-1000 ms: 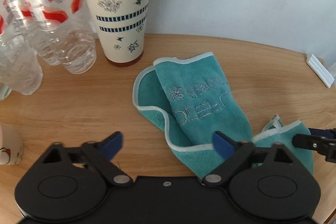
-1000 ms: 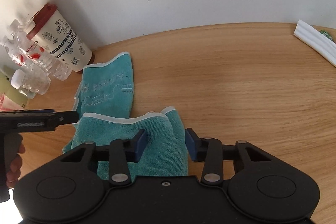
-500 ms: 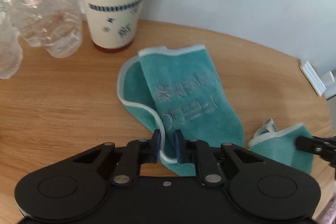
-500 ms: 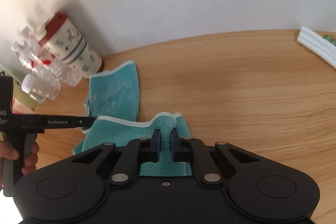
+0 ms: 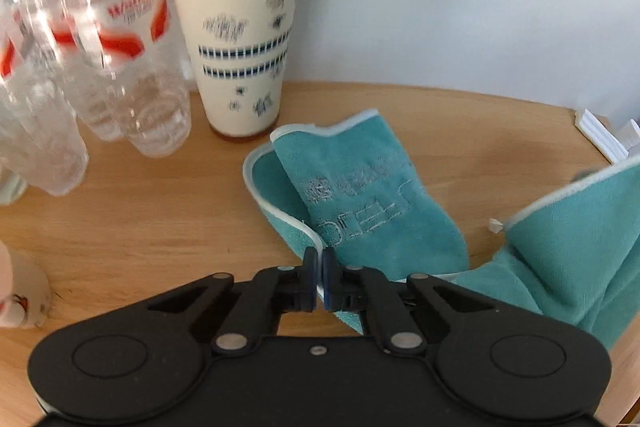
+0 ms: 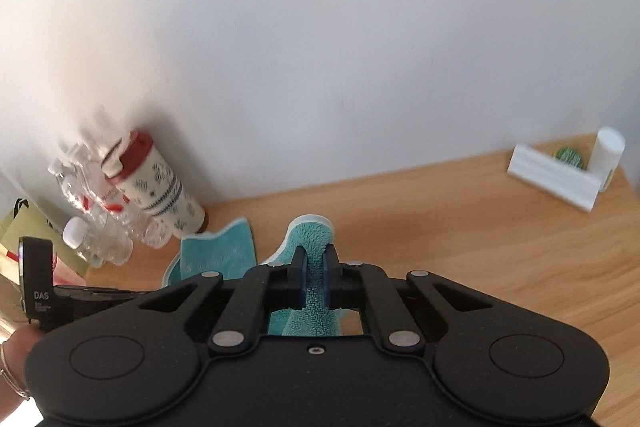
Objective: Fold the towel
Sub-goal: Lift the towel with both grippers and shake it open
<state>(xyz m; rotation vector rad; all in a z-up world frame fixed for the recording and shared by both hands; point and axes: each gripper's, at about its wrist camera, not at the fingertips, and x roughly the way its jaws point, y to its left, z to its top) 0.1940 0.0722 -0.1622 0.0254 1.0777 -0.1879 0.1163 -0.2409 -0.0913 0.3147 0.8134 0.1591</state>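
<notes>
A teal towel [image 5: 372, 195] with pale edging and stitched lettering lies crumpled on the wooden table [image 5: 120, 211]. My left gripper [image 5: 317, 277] is shut on the towel's white hem at its near edge. The towel's right part [image 5: 568, 235] is lifted off the table and rises toward the right. In the right wrist view my right gripper [image 6: 316, 275] is shut on a thick fold of the towel [image 6: 310, 239], held up above the table. The far end of the towel [image 6: 224, 251] still rests flat near the cup.
A cream cup with a red lid [image 5: 240, 39] and several clear plastic bottles [image 5: 120, 67] stand at the back left, close to the towel. A white block [image 6: 556, 183] and a white tube [image 6: 608, 155] sit at the back right. A hand [image 6: 12, 359] holds the left gripper's handle.
Both grippers went from open to shut on the towel. The right gripper has since lifted its fold up off the table, and the left wrist camera has pulled back slightly.
</notes>
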